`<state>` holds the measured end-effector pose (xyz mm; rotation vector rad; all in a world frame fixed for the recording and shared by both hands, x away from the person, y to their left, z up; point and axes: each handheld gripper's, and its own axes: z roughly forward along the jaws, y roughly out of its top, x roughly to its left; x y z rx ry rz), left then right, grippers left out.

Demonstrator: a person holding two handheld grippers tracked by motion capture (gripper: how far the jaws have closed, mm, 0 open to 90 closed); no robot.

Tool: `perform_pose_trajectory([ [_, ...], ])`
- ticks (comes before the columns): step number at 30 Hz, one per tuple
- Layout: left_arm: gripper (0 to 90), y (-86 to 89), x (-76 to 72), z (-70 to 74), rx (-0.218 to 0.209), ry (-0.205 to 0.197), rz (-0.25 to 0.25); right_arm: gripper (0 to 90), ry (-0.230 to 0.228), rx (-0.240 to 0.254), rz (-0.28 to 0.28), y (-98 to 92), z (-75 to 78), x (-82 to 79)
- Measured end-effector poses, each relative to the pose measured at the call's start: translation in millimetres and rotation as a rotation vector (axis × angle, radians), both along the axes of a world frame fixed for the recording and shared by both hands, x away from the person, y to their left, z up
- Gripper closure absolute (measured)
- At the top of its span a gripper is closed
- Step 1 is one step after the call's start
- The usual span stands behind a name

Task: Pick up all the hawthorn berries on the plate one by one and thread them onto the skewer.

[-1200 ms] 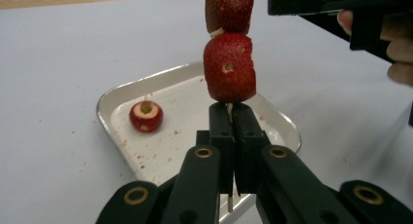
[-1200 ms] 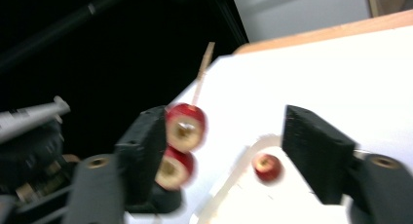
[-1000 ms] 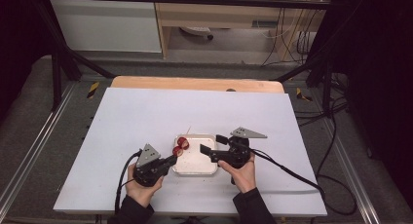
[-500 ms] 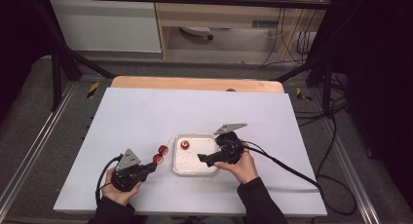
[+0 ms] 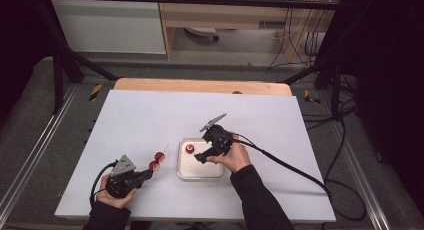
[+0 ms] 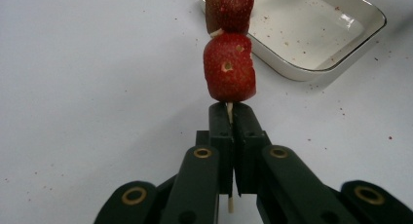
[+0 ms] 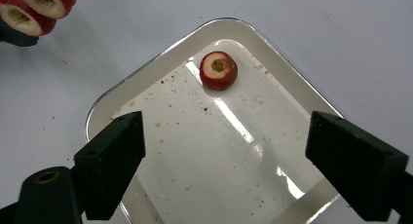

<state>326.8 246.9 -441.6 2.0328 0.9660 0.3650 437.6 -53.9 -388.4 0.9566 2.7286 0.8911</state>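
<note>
My left gripper (image 5: 146, 173) (image 6: 233, 118) is near the table's front left, shut on a thin wooden skewer (image 6: 229, 108). Two red fruit pieces (image 5: 157, 161) (image 6: 229, 67) are threaded on the skewer, which points toward the white tray (image 5: 200, 171) (image 6: 316, 34). One red fruit piece with a cored pale centre (image 5: 190, 149) (image 7: 218, 70) lies in the tray's far left corner. My right gripper (image 5: 202, 149) (image 7: 229, 151) hangs over the tray, jaws wide apart. They have just been closing a little, with nothing between them. The skewered pieces (image 7: 36, 7) sit at the right gripper view's top left.
A white sheet (image 5: 125, 120) covers the table, with a wooden edge (image 5: 200, 85) at the far side. Red crumbs dot the tray (image 7: 204, 175) and the sheet near it. Black cables (image 5: 280, 162) trail from both grippers.
The left gripper carried the skewer leftward, away from the tray, toward the table's front left. The right gripper shifted left over the tray and tilted down toward it.
</note>
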Motion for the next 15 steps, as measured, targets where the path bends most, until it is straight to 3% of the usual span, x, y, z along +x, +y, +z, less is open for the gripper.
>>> perform_pose_trajectory([
  [8,87.6,1.4,0.4,1.2,0.013,-0.004,-0.005,25.3,0.028,-0.054,0.035,27.9,1.2,19.9],
  [15,87.6,0.9,1.0,0.3,0.020,-0.002,-0.005,35.3,0.059,-0.100,0.066,48.5,-6.5,36.2],
])
